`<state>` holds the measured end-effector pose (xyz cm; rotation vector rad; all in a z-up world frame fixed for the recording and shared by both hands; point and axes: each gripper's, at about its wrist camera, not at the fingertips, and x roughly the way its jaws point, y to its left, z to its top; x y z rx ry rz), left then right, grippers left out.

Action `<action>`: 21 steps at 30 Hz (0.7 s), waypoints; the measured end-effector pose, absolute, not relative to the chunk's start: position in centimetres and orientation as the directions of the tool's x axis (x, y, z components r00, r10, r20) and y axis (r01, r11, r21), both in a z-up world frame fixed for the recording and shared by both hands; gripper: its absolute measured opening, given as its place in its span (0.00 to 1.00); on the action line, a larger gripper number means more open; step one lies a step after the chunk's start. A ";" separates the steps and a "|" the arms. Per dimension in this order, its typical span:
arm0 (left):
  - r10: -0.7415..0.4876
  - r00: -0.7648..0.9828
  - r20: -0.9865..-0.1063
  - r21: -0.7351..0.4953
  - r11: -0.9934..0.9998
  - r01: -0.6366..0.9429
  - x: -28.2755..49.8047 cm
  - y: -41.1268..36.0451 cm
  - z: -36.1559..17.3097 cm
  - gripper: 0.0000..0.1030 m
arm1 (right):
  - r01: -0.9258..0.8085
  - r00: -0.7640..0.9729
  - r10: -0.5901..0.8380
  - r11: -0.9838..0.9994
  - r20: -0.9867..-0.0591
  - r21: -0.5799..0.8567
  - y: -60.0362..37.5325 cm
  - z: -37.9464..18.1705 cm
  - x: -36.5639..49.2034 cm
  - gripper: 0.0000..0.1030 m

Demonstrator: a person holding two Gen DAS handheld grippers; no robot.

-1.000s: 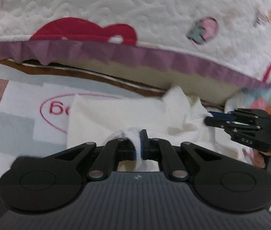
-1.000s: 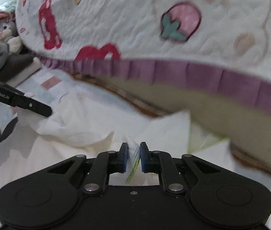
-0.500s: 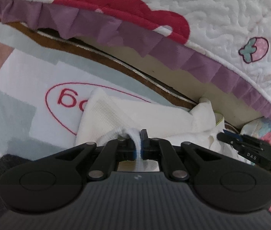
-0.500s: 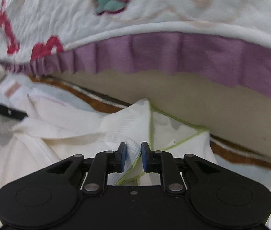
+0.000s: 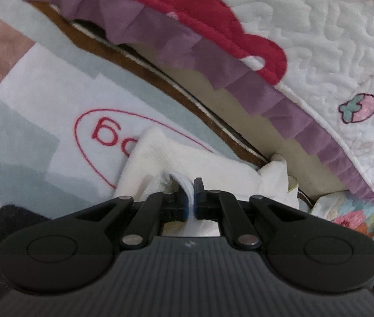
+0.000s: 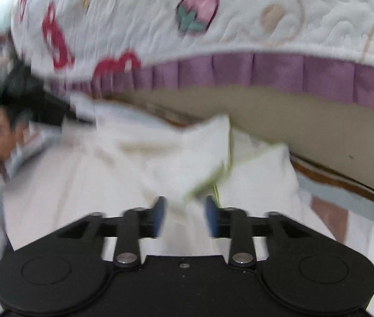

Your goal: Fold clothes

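Since half a second ago, the right gripper (image 6: 185,215) has let its blue-padded fingers (image 6: 158,216) spread wide apart, where before they stood close together at the green-trimmed edge of the cloth; the right wrist view is now blurred by motion. Between and just beyond those parted fingers lies a white garment (image 6: 166,158) with a thin lime-green trim (image 6: 229,145), one flap standing up in a rumpled peak, and no part of it is pinched. At the far left of this view the left gripper (image 6: 52,105) shows only as a dark smear beside a hand (image 6: 2,137). From the left wrist view, the left gripper (image 5: 191,200) has its fingers pressed together on a fold of the white garment (image 5: 187,158), the cloth squeezed between the blue pads and trailing forward from there. The rest of the garment lies flat on a pale rug (image 5: 41,92) patterned in grey, white and brown blocks, partly covering a red oval with red letters (image 5: 105,134). Beyond the garment runs the brown edge of the rug, then a beige bed base (image 5: 253,121). Over that hangs a white quilted bedspread (image 5: 332,39) with a purple ruffled hem (image 5: 239,79), red shapes and a small pink strawberry (image 5: 358,108). A floral fabric (image 5: 350,219) shows at the right edge.
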<state>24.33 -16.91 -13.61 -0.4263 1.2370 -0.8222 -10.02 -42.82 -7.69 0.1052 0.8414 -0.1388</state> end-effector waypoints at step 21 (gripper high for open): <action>-0.739 0.031 -0.673 -0.380 0.381 0.843 9.9 -27.7 -5.6 0.39 | 0.586 0.597 -0.370 0.807 -0.712 0.073 -44.2 -8.1 -26.0 0.59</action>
